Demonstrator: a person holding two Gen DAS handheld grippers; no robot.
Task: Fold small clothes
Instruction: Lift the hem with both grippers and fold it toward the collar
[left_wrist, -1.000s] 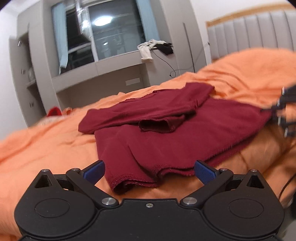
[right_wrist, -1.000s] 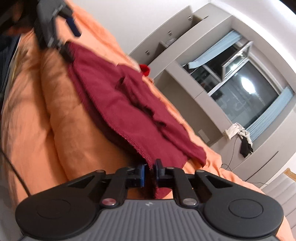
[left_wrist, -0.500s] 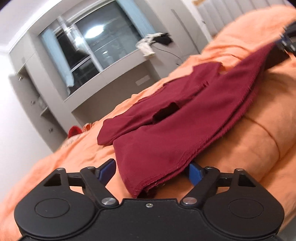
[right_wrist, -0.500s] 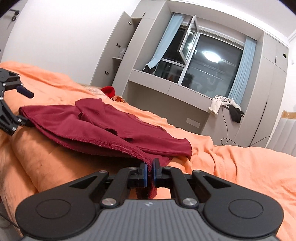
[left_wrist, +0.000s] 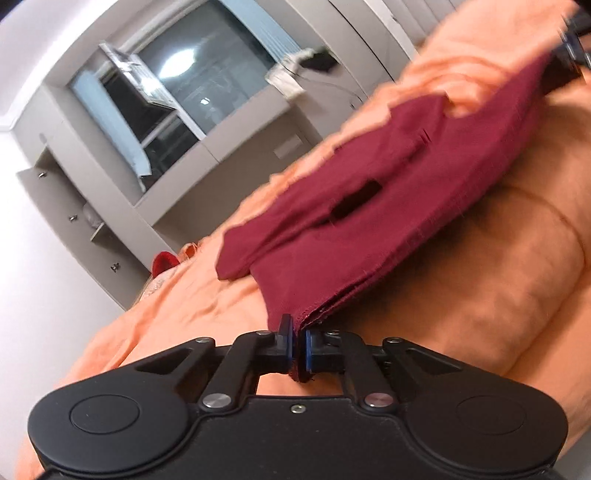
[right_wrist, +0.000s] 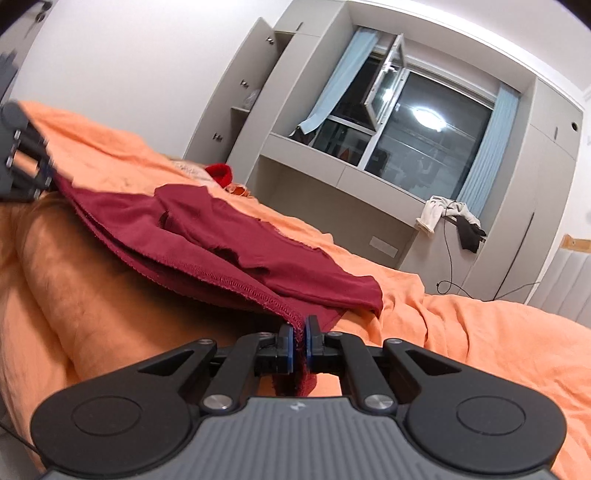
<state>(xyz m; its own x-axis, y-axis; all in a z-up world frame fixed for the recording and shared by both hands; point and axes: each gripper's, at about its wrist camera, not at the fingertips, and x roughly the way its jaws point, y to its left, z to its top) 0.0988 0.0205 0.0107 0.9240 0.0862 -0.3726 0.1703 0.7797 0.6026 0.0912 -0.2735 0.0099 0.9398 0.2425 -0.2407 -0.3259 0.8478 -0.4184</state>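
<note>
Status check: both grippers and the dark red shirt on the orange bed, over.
Left gripper just closed on dark red shirt hem corner. Right gripper shut on opposite corner. Hem raised off orange bedspread. Nothing in the way.

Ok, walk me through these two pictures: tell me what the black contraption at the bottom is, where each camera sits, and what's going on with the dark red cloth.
There is no robot here. A person holds a hand-operated two-finger gripper in each hand, and each one carries a wide-angle camera looking forward along its fingers. So the black shape at the bottom of each picture is the tool itself, seen from behind.

One picture comes from the left gripper, the other from the right gripper. Each view also catches the other tool at the far end of the cloth.

The surface is a bed under an orange blanket. On it lies a dark red garment, partly folded. Both grippers are shut on its near hem, one at each end; the left one's fingers have just closed on it. Behind are a window and grey cabinets.
</note>
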